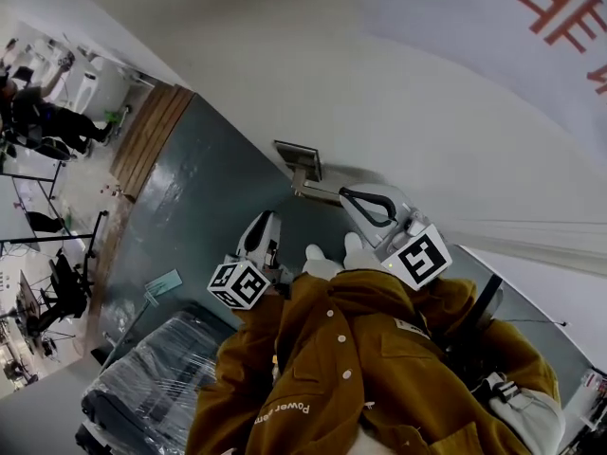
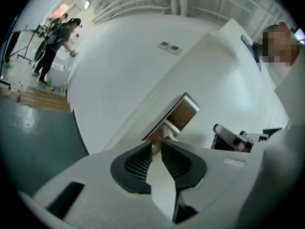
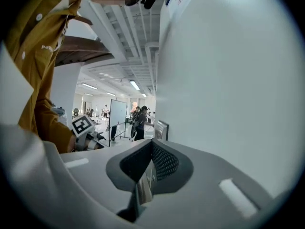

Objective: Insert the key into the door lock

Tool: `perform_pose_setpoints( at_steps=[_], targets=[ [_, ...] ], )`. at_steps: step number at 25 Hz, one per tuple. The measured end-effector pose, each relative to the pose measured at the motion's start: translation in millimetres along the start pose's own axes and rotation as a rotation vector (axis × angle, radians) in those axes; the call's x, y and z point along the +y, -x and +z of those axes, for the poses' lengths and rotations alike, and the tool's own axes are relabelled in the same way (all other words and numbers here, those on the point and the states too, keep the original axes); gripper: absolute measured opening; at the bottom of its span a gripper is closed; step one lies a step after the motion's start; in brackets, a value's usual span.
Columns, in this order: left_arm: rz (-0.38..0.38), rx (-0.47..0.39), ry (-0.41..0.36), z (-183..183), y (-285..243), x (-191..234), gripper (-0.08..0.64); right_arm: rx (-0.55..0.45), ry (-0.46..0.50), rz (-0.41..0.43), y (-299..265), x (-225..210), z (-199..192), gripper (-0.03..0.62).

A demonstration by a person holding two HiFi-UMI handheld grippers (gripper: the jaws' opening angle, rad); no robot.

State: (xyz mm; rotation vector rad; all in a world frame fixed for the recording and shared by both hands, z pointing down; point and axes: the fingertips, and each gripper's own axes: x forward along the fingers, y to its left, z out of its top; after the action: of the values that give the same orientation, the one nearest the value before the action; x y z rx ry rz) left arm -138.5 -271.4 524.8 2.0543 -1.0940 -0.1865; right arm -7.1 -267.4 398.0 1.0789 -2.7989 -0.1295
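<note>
A small metal-framed lock box with a brown inside sits on the white wall. In the left gripper view the lock box lies just beyond my left gripper. Its ribbed pads stand slightly apart with nothing between them. My right gripper is shut, and a flat silvery key is pinched between its pads. The lock box shows ahead of it, along the wall. In the head view the left gripper and the right gripper hang side by side just below the lock.
The white wall carries red lettering at its upper right. On the grey-green floor lies a plastic-wrapped dark bundle. Far off stand a whiteboard and several people.
</note>
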Motion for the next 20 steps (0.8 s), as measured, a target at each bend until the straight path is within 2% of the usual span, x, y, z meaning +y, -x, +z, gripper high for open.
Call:
perform_pose_setpoints(
  at_steps=[2, 4, 7, 10, 13, 20],
  targets=[
    [-0.041, -0.072, -0.095, 23.4, 13.7, -36.5, 0.046, -0.058, -0.03, -0.04, 0.2, -6.0, 12.2, 0.006],
    [-0.06, -0.115, -0.221, 35.9, 22.5, -70.9, -0.002, -0.043, -0.03, -0.057, -0.8, -8.1, 7.1, 0.006],
    [-0.072, -0.145, -0.384, 42.5, 27.6, -112.7, -0.002, -0.02, -0.042, -0.062, -3.2, -8.0, 0.2, 0.005],
    [-0.082, -0.141, -0.491, 40.7, 26.5, -137.3, -0.002, 0.001, -0.04, -0.062, -4.3, -5.6, -2.8, 0.005],
    [-0.089, -0.122, -0.542, 38.0, 23.9, -145.9, -0.002, -0.003, -0.048, -0.062, -4.9, -0.8, -2.5, 0.005],
    [-0.098, -0.092, -0.544, 31.8, 20.0, -148.4, -0.002, 0.001, -0.057, -0.05, -3.3, 10.2, -3.5, 0.005]
  ],
)
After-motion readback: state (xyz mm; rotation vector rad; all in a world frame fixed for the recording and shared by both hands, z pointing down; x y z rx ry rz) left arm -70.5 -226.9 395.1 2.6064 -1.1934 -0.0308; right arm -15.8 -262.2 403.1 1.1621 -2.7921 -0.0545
